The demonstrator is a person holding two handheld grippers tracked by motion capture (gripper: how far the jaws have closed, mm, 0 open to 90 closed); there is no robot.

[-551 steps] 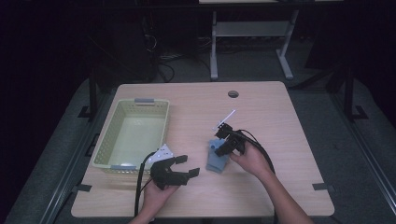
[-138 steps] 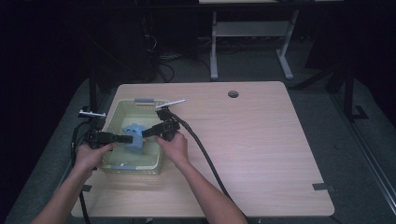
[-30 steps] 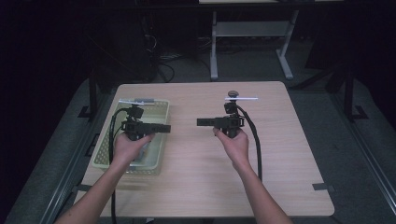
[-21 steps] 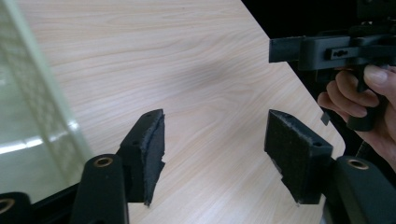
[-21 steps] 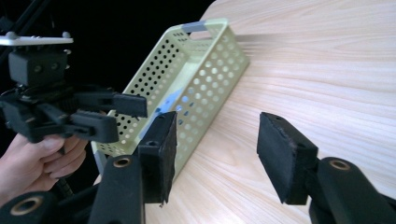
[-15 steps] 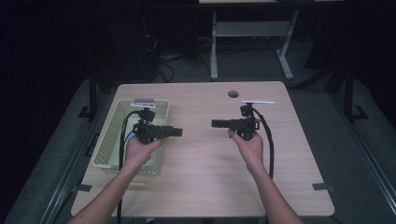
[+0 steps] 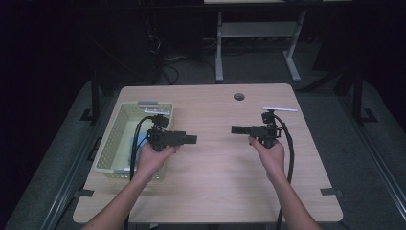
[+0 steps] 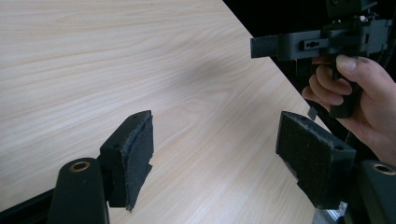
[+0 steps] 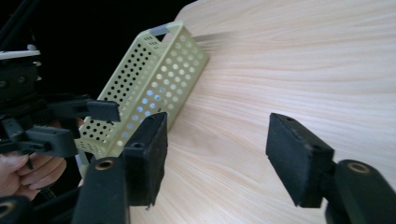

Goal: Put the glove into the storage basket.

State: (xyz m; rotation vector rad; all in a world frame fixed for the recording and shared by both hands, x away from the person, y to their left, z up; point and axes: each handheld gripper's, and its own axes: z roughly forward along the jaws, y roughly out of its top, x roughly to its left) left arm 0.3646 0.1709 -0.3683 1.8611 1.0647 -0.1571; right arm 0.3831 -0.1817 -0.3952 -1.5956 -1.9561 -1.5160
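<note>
Pale-green perforated basket (image 7: 119,139) sits at the table's (image 7: 215,191) left edge, something blue inside. Left gripper (image 7: 189,139) hovers just beside the basket's right wall, right gripper (image 7: 238,129) well apart from it; both jaws have just been opening, holding nothing.

There are two grippers, a left gripper (image 7: 190,139) and a right gripper (image 7: 238,129), each in one of two hands, one pale green perforated basket (image 7: 111,143), one wooden table (image 7: 215,187), and one round hole (image 7: 239,96) in it.
</note>
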